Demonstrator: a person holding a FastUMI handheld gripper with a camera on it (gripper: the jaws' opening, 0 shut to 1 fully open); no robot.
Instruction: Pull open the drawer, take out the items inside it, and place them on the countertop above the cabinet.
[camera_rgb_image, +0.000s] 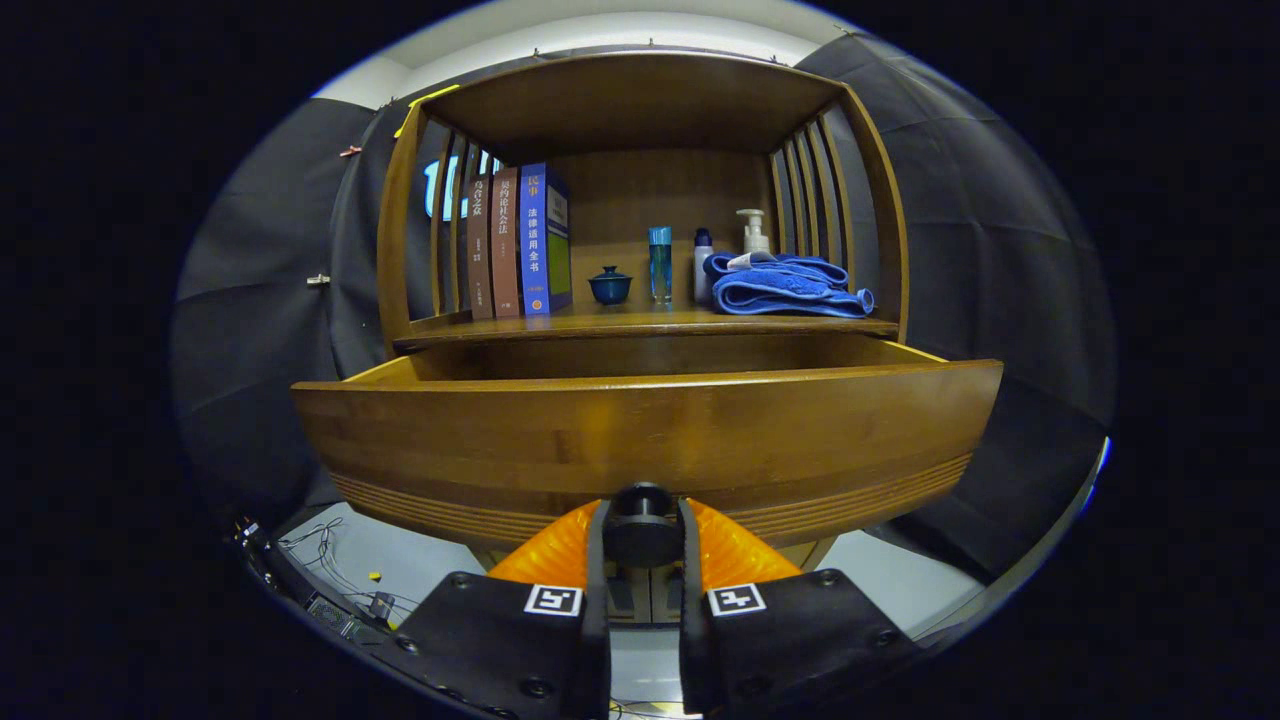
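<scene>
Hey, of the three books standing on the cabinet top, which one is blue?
The blue book, nearest the small lidded pot; the other two are brown. The gripper fingers clamp the drawer knob.

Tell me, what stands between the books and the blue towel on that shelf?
In the gripper view: a small lidded cup, a tall blue bottle and a white bottle.

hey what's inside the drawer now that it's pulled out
The drawer is open, with the gripper shut on its knob. Its tall front panel hides the inside, so the contents cannot be told. Just the upper inner back edge shows, below the countertop.
</scene>
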